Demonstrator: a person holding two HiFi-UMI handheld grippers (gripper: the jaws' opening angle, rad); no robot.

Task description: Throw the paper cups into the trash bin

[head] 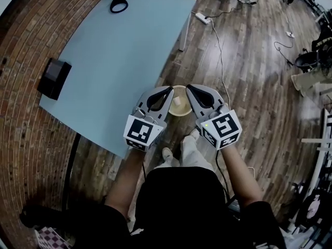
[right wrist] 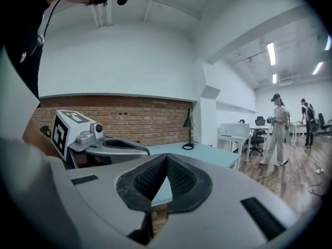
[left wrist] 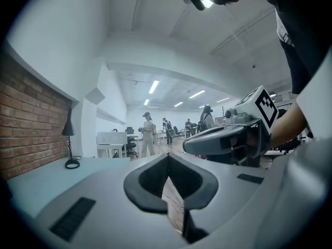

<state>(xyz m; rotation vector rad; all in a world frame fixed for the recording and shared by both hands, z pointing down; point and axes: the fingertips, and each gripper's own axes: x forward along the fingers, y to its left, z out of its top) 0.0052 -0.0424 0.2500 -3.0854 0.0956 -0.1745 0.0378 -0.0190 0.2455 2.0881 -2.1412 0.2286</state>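
Note:
On the wooden floor just past the table's corner stands a round beige trash bin [head: 180, 113] with a white paper cup [head: 178, 101] lying inside it. My left gripper [head: 170, 90] and right gripper [head: 189, 87] hover side by side above the bin, one at each side of its rim. Both are shut and hold nothing. In the left gripper view the jaws [left wrist: 167, 157] meet at the tips, and the right gripper [left wrist: 228, 137] shows beside them. The right gripper view shows its own closed jaws [right wrist: 166, 157] and the left gripper [right wrist: 111, 145] at the left.
A light blue table [head: 124, 51] lies to the left, with a black box [head: 54, 78] at its edge and a lamp base [head: 118, 4] at the far end. A power strip [head: 202, 18] and cables lie on the floor beyond. People stand far off [left wrist: 148, 134].

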